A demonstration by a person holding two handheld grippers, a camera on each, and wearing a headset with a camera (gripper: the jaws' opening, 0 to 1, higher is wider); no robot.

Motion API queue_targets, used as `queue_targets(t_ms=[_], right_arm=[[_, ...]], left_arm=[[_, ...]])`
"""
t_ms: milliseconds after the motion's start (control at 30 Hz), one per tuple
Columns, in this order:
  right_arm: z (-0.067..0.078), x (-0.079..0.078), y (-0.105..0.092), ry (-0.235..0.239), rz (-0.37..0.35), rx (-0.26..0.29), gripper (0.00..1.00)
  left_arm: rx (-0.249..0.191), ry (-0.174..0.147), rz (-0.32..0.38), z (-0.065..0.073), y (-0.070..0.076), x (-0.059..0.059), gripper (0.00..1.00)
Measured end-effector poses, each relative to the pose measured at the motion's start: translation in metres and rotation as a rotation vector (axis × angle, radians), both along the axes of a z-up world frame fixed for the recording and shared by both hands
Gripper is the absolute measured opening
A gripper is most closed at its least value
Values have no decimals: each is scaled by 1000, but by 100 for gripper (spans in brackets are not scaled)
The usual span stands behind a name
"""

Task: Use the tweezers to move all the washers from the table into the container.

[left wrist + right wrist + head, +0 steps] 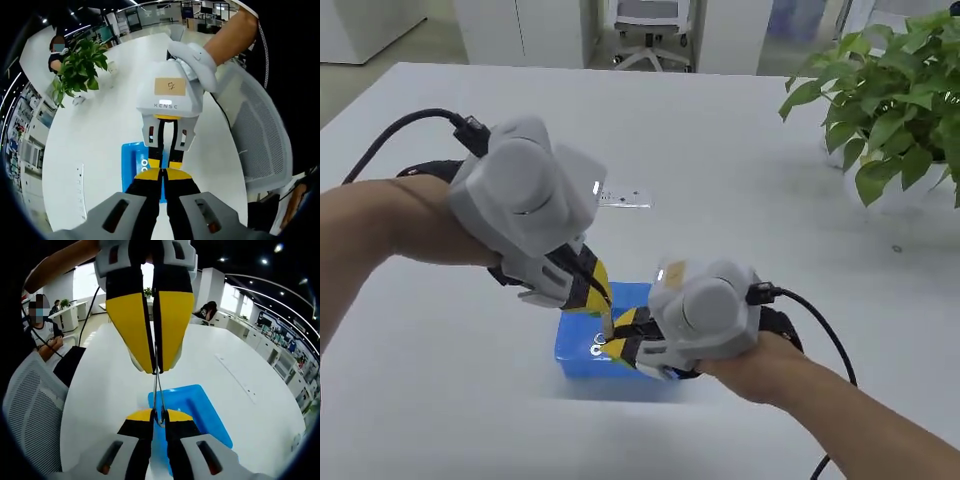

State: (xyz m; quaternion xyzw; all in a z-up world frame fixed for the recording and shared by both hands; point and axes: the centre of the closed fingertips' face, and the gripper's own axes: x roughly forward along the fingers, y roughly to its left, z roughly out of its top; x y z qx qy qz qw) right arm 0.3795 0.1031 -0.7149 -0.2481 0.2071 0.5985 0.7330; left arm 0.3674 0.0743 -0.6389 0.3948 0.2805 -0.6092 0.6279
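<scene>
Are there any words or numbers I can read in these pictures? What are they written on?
"KENSE": on the white body of the right gripper, in the left gripper view.
Handwritten scribble on the tan sticker above it: too scrawly to read.
White print on the blue container: partly hidden, unreadable.
Marks on the clear strip: too small to read.

Desk (750,130): the white top is showing smooth, with a faint sheen.
Container (200,410): blue plastic, looking smooth and slightly glossy.
Tweezers (158,390): thin bare metal, glinting.
Left hand-held gripper (162,174) and right hand-held gripper (159,416): pale grey matt plastic shells. The jaws are wearing smooth yellow-and-black facings.
Chair (260,135): the grey mesh back is showing an open weave.
</scene>
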Motion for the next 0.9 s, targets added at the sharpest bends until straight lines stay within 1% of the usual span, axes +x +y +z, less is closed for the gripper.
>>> queue_targets(t_ms=[267,400,700,800,900], right_arm=[[-5,12,-7,4,-12,-2,10],[-9,18,-10,11,-23,0,10],[-22,30,-18,36,-36,-9,10],[-26,33,-19,47,-40,-11,10],[-31,35,-20,57,-42,-15,10]], left_arm=[[5,3,-21,-5,-7,12,5],[-1,7,-28,-8,-10,17,5],[1,7,-41,-21,-17,29,5],[2,11,-41,-26,-18,34,5],[3,15,-43,-30,-19,37,5]])
